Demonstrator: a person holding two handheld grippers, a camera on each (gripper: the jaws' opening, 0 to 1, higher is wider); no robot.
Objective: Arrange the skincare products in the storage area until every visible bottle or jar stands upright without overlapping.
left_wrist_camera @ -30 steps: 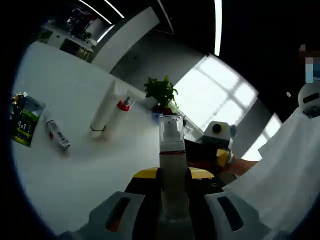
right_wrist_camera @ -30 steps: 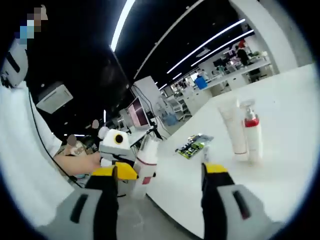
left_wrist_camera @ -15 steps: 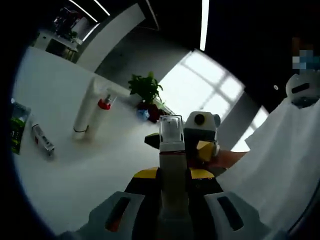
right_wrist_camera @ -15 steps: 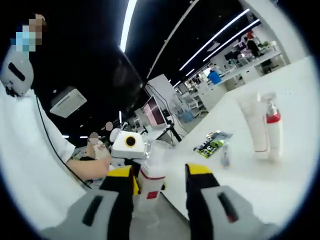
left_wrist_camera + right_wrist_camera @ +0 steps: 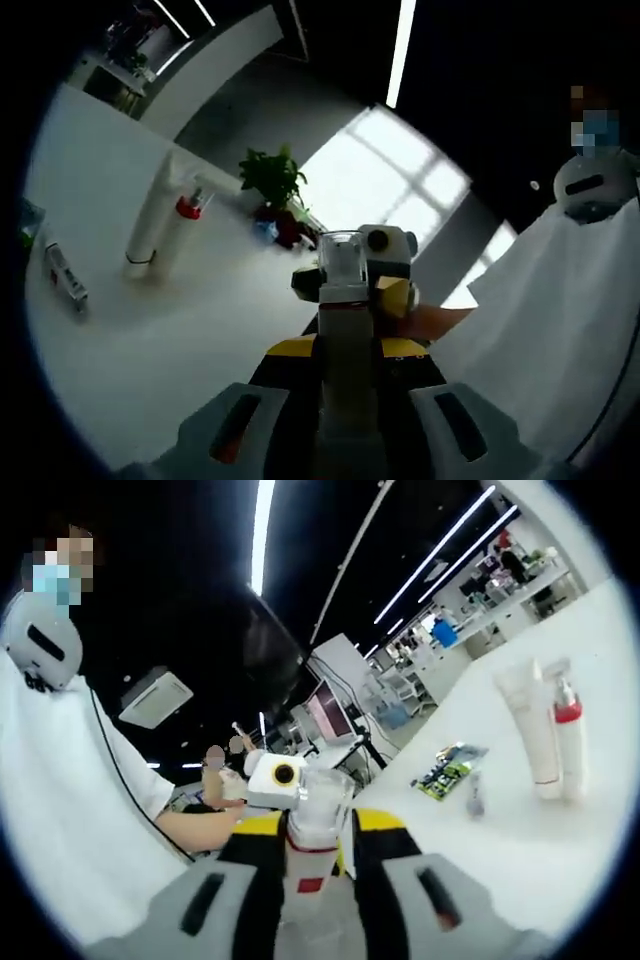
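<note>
Two claws meet on one pump bottle [image 5: 345, 340], held in the air off the edge of the white tabletop [image 5: 180, 330].

Nearest in the left gripper view, the left claw [image 5: 345, 350] is clenched on the bottle's frosted body, its yellow-tipped jaws pressed to either side; the clear cap [image 5: 341, 258] stands above them. Just past the cap the right claw's yellow tip and a hand come in from the right. Beside them hangs a person's white sleeve [image 5: 560, 320].

In the right gripper view, the right claw [image 5: 318, 830] has its two jaws closed in on the same bottle [image 5: 312, 855], touching it left and right just under the clear cap; a red band and a red mark show on the bottle between the jaws. Behind it sits the left claw, with a hand on it.

Farther out on the tabletop [image 5: 520, 820], well apart from the held bottle, a small tube [image 5: 62, 277] lies flat, with a green sachet [image 5: 447, 771] near it. Beyond those a tall white tube [image 5: 152, 218] stands on its cap, and a red-collared pump bottle [image 5: 182, 222] stands upright just beside it, the two touching or nearly so. At the tabletop's far edge is a potted plant [image 5: 270, 180] before a bright window [image 5: 380, 190].
</note>
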